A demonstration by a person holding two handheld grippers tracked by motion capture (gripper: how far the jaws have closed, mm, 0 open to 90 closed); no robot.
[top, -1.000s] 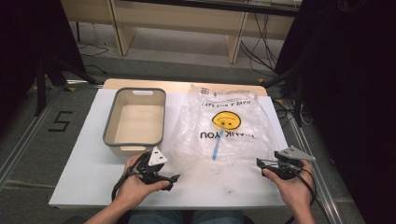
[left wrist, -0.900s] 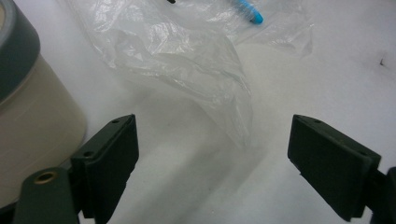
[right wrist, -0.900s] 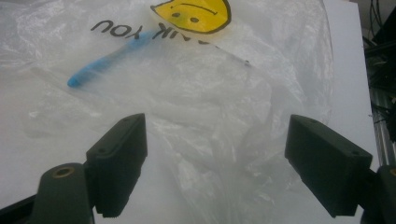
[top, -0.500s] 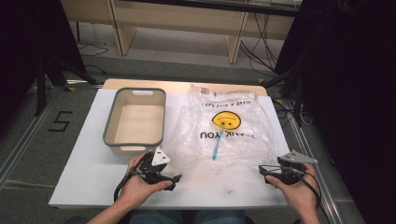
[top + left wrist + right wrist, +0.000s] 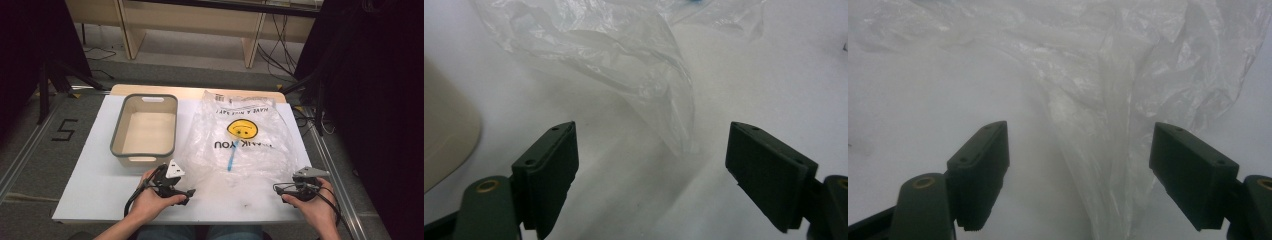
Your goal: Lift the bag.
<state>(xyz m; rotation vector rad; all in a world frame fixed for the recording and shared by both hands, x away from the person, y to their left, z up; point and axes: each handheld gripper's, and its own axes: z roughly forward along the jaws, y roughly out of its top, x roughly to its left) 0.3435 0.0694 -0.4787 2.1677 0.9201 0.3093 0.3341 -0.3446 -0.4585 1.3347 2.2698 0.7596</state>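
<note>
A clear plastic bag (image 5: 240, 145) with a yellow smiley and "THANK YOU" print lies flat on the white table (image 5: 90, 185). At its near left corner my left gripper (image 5: 189, 192) lies low on the table and points right. In the left gripper view the left gripper (image 5: 651, 170) has a tip of the bag (image 5: 644, 85) lying between its jaws. They have just been closing a little, and the pads stay clear of the film. My right gripper (image 5: 277, 189) points left at the bag's near right corner. The right gripper (image 5: 1078, 170) straddles a fold of the bag (image 5: 1108, 100), also closing slightly without touching it.
A beige tray with a grey rim (image 5: 116, 135) stands empty left of the bag, and its rounded wall (image 5: 444, 145) is close to the left gripper. Wooden shelving and cables lie beyond the table's far edge. Black curtains flank both sides.
The right gripper has edged slightly toward the table's front edge. The left hand, the bag and the tray stay where they were.
</note>
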